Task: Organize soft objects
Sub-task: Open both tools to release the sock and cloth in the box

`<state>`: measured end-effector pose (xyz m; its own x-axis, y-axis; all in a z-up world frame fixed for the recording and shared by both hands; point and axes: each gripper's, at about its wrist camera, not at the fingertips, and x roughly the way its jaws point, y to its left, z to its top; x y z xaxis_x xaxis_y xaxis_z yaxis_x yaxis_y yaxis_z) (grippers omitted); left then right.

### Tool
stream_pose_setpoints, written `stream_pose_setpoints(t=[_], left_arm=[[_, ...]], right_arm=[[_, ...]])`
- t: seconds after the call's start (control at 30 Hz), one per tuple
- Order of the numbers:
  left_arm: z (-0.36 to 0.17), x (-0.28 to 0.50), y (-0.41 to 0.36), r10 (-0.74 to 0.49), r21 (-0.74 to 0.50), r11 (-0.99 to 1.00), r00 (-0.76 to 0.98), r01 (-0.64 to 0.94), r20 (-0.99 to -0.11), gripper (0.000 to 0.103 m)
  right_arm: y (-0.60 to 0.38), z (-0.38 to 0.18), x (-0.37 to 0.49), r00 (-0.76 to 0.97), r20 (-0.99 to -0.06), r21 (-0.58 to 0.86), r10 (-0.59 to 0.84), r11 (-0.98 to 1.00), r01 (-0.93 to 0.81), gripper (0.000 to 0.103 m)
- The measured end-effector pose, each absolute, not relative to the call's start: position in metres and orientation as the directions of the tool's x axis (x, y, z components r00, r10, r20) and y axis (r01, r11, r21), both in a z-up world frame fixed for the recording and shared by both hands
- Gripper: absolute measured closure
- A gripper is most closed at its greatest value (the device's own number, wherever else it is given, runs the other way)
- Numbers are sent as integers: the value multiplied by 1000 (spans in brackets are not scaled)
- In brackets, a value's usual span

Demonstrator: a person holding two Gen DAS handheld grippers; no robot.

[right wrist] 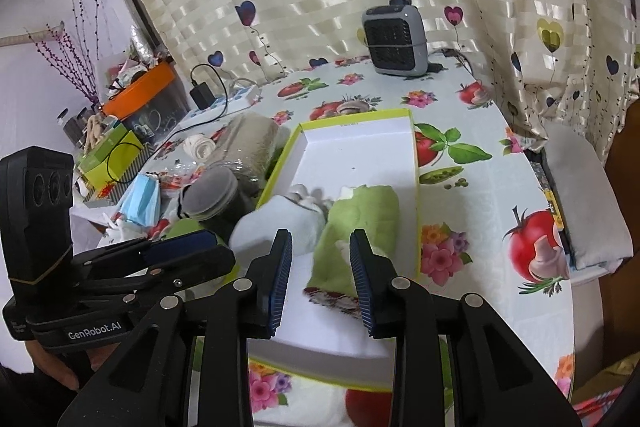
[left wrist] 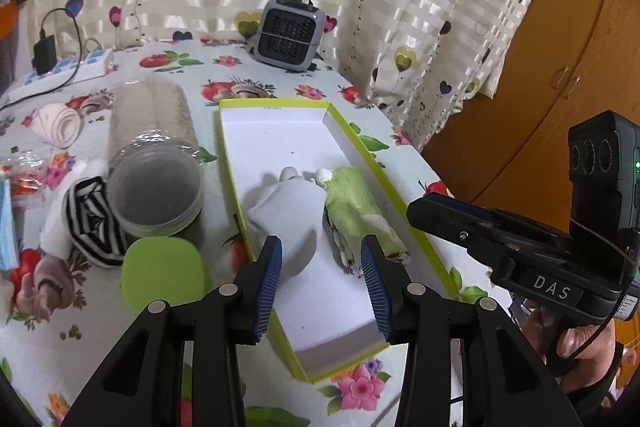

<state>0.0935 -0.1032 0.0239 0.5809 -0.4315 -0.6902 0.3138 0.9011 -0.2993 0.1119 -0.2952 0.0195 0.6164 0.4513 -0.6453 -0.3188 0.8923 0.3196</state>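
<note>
Green roll [left wrist: 362, 217] beside white cloth [left wrist: 288, 215] in box [left wrist: 280, 115]; claws apart.

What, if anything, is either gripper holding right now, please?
Nothing. The left gripper and right gripper are both open above the box, clear of the white cloth and green roll.

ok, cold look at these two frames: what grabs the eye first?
The yellow-green box at centre table, white inside, with a green rolled cloth and a white soft bundle lying side by side in it. Both the left gripper and right gripper hang open over it, holding nothing. Left of the box, a striped sock lies beside a clear jar on its side.
</note>
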Motion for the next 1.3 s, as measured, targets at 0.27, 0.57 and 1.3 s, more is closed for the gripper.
stream_pose_setpoints(t=[0.27, 0.57, 1.3], left_arm=[[41, 62, -94, -413, -265, 910, 632, 319, -656, 63], [44, 40, -75, -377, -243, 926, 666, 289, -644, 63], [32, 23, -11, -277, -256, 957, 700, 138, -658, 63]], right_arm=[[-283, 35, 87, 648, -605, 286, 463, 886, -366, 72], [-272, 39, 74, 640, -562, 310, 524, 851, -424, 72], [-229, 39, 66, 594, -568, 273, 570, 811, -517, 47]])
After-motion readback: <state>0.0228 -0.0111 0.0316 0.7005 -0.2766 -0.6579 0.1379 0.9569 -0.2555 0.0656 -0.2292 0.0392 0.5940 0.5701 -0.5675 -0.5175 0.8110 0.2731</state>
